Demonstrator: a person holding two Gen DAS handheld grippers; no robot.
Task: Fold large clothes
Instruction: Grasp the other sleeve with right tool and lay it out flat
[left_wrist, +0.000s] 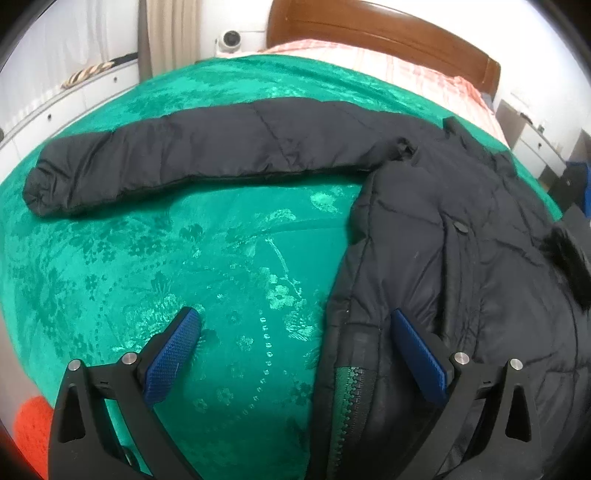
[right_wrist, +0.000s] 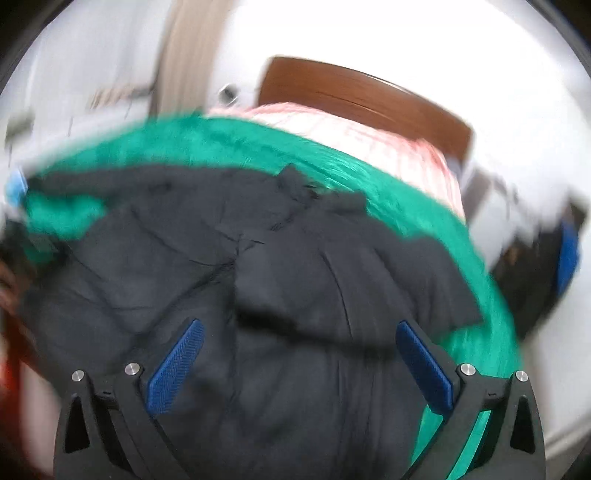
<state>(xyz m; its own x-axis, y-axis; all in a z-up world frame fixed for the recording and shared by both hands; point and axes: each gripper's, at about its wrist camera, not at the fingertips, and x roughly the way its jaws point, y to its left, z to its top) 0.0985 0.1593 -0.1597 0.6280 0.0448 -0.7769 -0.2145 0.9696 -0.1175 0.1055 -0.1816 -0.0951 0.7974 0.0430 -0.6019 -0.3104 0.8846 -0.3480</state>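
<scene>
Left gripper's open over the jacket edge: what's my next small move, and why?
Probably lower the left gripper and close on the jacket's zipper edge: jaws stand open astride it, holding nothing, and the sleeve lies spread across the green bedspread.

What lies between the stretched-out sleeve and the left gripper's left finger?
Only the bare green bedspread lies between the sleeve and that finger, in the left wrist view.

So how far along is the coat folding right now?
Early. Done: the black padded coat is laid out on the green bedspread, one sleeve stretched flat sideways. In hand: nothing gripped; the left gripper is open by the zipper edge, and the right gripper is open over the coat body in a blurred view. Left: folding the sleeve in and then the body.
</scene>
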